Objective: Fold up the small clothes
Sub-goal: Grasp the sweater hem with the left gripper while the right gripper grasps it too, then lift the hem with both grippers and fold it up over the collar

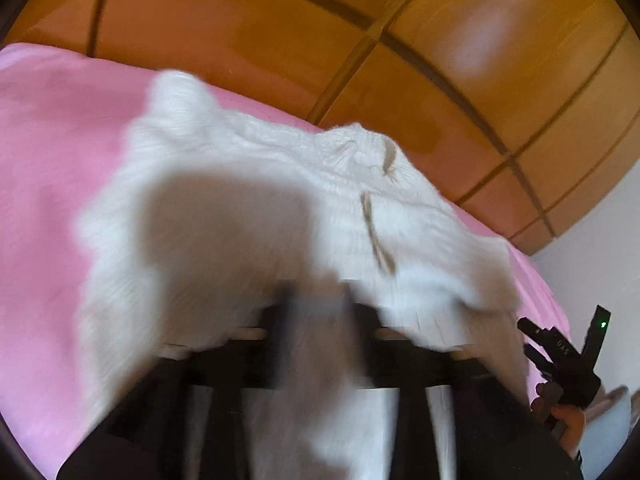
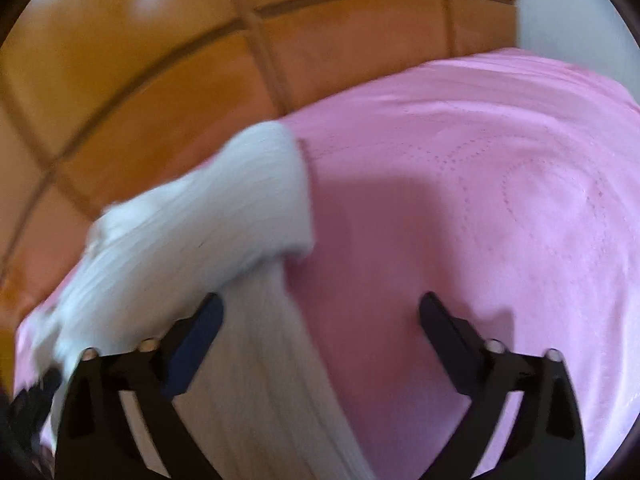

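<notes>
Though both views smear with blur, you can place most things. Wooden wardrobe [image 1: 280, 40] fills background, top cut off. Pink bedspread [image 2: 480, 200] wide and bare on your right, its far edge meeting wardrobe. White knit sweater [image 1: 240, 200] lies on bedspread, ribbed, fuzzy, thin tan cord on front; near hem drapes over your left gripper [image 1: 316, 312], hiding fingertips, so cannot tell its state. Your right gripper [image 2: 320, 316] stands spread wide, sweater strip between fingers, pads not pressing it.
</notes>
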`<state>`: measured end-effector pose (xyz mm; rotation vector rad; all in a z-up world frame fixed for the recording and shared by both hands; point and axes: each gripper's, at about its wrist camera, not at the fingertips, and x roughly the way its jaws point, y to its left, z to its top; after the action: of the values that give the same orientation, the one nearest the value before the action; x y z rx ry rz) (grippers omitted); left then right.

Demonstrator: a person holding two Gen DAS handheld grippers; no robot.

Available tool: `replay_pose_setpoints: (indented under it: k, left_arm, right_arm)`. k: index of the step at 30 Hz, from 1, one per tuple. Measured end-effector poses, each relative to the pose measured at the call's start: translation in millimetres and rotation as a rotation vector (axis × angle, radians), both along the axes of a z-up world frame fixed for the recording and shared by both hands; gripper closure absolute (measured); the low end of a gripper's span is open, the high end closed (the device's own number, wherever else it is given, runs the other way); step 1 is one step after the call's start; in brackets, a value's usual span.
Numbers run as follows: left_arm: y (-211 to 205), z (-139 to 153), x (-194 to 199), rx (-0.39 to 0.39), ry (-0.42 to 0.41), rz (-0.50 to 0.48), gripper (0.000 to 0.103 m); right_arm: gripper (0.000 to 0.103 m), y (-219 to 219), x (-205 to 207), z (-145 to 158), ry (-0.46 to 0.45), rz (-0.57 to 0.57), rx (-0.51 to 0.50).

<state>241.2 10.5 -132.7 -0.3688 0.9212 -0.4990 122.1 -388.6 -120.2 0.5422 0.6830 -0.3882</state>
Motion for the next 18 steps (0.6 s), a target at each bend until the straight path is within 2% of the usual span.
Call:
replay_pose_setpoints:
  k: [1, 3, 6, 7, 8, 10, 13, 14, 18]
  left_arm:
    - [14.1, 3.8, -13.9, 0.004, -0.028, 0.031, 0.024]
    - [48.0, 10.5, -45.6, 0.005, -0.103, 0.097, 0.023]
    - [87.4, 6.2, -78.2, 0.001, -0.079, 0.118, 0.024]
    - [95.9, 1.8, -86.5, -0.008, -0.055, 0.109, 0.031]
    - [103.2, -5.5, -95.8, -0.023, -0.012, 0.084, 0.043]
    - [111.0, -16.2, -111.1, -0.058, 0.034, 0.038, 0.053]
    - [116.9, -22.8, -140.5, -0.091, 0.025, -0.001, 0.057]
    - [118.8, -26.3, -147.9, -0.130, 0.040, -0.016, 0.058]
    - [113.0, -33.3, -172.0, -0.255, 0.095, -0.086, 0.058]
  right_arm:
    - [0.027, 2.9, -12.8, 0.8, -0.013, 0.051, -0.004]
    - [0.032, 6.2, -42.1, -1.5, -0.046, 0.164, 0.028]
    - [0.051, 8.4, -81.2, -14.6, -0.091, 0.301, 0.122]
    - [0.055, 9.4, -87.6, -17.8, -0.094, 0.320, 0.137]
    - [0.057, 11.4, -98.0, -23.9, -0.096, 0.346, 0.160]
    - [0.062, 9.1, -112.3, -30.7, -0.131, 0.367, 0.203]
    - [0.064, 6.1, -129.3, -42.2, -0.201, 0.418, 0.336]
    - [0.065, 8.6, -134.0, -46.2, -0.218, 0.441, 0.376]
    - [0.066, 28.9, -146.0, -54.8, -0.233, 0.525, 0.421]
